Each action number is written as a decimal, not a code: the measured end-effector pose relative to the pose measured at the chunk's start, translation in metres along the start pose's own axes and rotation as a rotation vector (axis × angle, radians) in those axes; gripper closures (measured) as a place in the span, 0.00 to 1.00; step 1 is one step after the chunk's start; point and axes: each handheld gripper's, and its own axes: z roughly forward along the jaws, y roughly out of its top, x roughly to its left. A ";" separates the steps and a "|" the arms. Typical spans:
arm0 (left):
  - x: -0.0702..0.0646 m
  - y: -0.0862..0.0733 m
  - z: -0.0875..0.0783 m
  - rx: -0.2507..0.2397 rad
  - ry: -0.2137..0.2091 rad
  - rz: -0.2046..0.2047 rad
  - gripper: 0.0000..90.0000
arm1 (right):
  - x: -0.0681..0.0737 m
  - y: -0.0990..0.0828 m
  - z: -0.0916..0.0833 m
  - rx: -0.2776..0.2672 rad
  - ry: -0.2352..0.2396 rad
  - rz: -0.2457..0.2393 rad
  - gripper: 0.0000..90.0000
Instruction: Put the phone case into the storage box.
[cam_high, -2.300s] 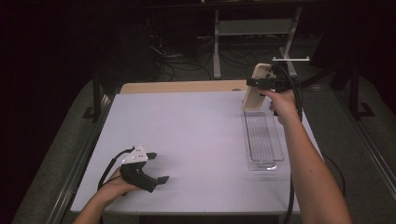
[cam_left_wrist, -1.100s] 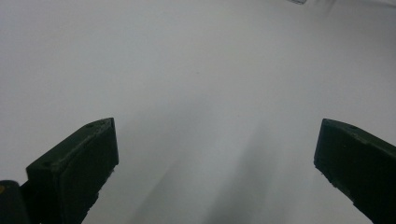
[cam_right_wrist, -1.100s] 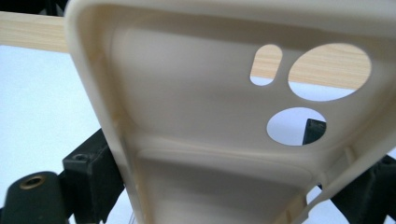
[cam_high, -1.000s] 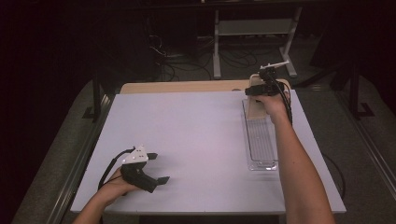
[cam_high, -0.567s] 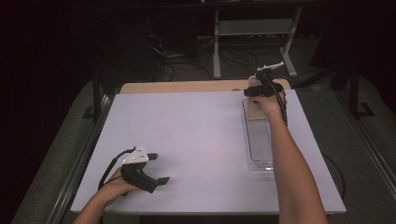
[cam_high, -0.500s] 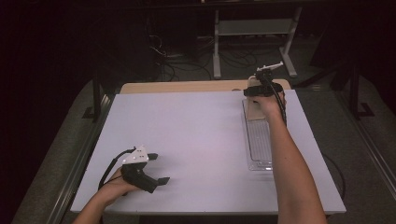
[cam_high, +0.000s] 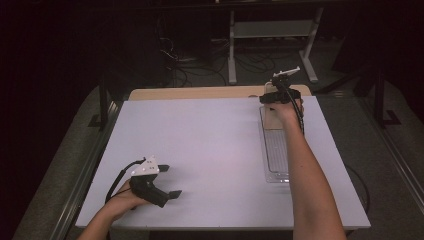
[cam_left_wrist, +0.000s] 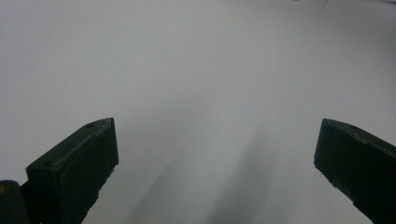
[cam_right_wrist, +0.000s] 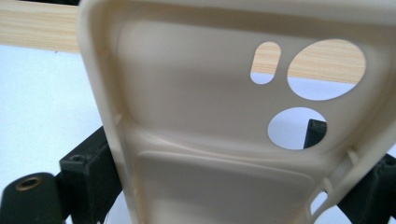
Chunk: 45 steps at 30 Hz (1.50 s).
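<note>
While the right claw clamps it, the phone case points its camera holes away.

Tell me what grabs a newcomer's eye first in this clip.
The cream-coloured plastic phone case with three camera cut-outs, close up in the right gripper view, gripped by the right tongs at the white table's far right over a clear plastic tray. At the near left, the left tongs rest open.

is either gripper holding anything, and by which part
The right gripper holds a cream phone case, jaws clamped across its long sides. The left gripper holds nothing.
</note>
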 end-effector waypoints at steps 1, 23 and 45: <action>0.000 0.000 0.000 0.001 0.000 0.000 0.00 | 0.000 0.000 0.001 -0.001 -0.003 -0.013 0.10; -0.002 -0.001 0.002 0.014 -0.010 0.013 0.00 | -0.001 -0.003 0.006 0.013 0.020 0.004 0.08; -0.003 -0.001 0.003 0.022 -0.015 0.007 0.00 | -0.002 -0.001 -0.002 -0.032 0.057 -0.002 0.02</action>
